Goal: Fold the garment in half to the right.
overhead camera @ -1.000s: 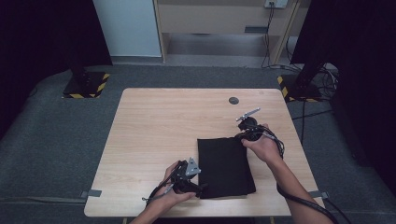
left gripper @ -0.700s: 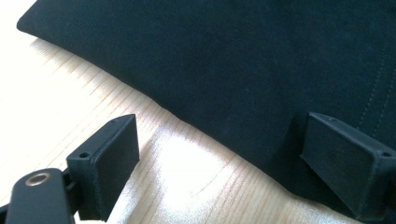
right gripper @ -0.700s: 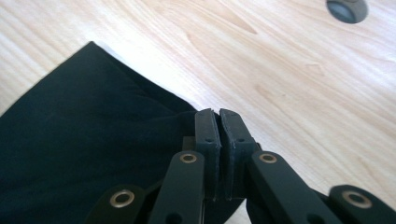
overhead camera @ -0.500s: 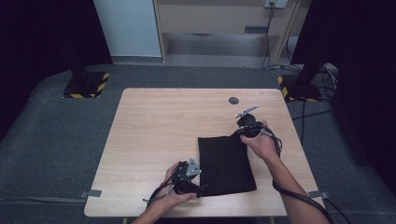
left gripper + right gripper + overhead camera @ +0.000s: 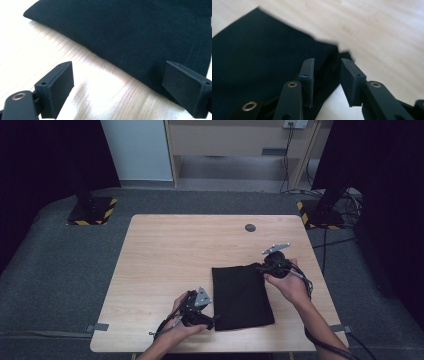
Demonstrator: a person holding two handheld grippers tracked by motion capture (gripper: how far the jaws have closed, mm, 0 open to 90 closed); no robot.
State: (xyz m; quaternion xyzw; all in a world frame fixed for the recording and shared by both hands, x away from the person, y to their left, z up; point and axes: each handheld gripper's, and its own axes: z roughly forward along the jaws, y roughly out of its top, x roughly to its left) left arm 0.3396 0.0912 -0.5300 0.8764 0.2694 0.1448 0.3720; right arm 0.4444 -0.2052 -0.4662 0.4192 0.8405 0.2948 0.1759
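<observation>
While the folded black cloth (image 5: 242, 296) lies flat on the wooden table (image 5: 165, 265), toward the near right part of the top, you have a gripper at two opposite corners of it, which reads as the way to keep a fold square. Your left gripper (image 5: 207, 321) sits low at the cloth's near left corner with its jaws spread wide; in the left gripper view the cloth (image 5: 130, 35) edge runs between them, but neither pad presses on it, so it holds nothing. Your right gripper (image 5: 261, 268) is at the far right corner. Its jaws have just been opening, and in the right gripper view they stand partly apart with the cloth (image 5: 262, 67) corner in the gap and daylight beside each pad, so I judge that corner let go.

Against the picture from a second ago, the cloth's far right corner, then drawn out toward your right hand, now lies in line with the far edge, and the cloth reads as a neater upright rectangle. Your left hand sits where it did
</observation>
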